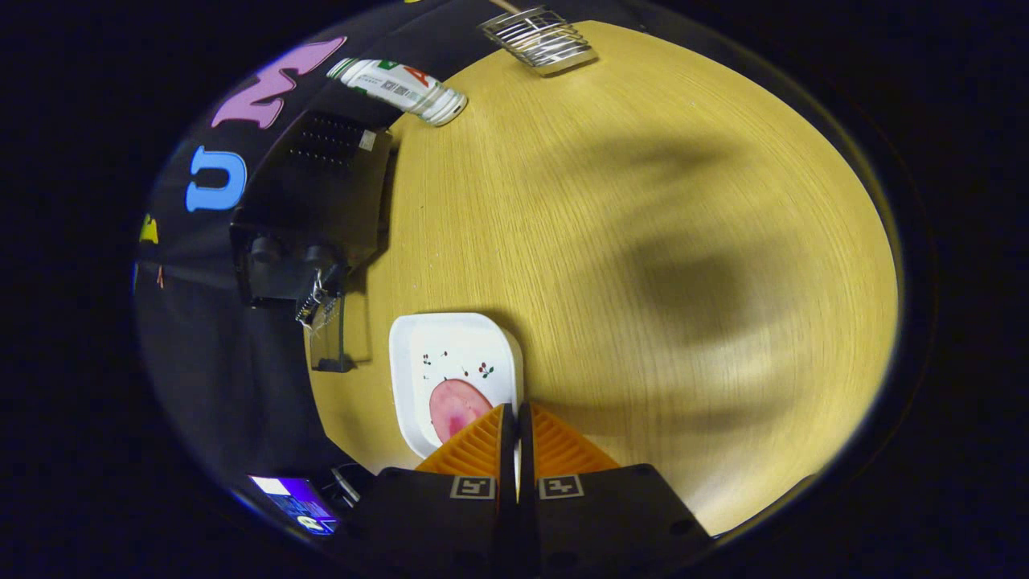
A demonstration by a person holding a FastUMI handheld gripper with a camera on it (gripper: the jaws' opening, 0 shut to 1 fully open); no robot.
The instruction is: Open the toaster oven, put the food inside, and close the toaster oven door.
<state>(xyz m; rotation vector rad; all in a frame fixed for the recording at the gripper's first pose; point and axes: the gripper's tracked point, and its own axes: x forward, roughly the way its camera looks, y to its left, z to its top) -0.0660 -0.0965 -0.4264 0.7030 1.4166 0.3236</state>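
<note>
Pink food slice (455, 406) on white plate (450, 338); fingers (482, 446) nearly together, empty, over plate edge.

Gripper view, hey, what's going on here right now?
A person's handheld gripper hangs over a wooden table, its fingers shut with nothing between them, their tips above the near edge of a white plate. A round pink slice of food lies on that plate, just ahead of the fingers. The black toaster oven stands beyond the plate at the table's edge, its glass door seemingly swung open. The food is not yet picked up.
</note>
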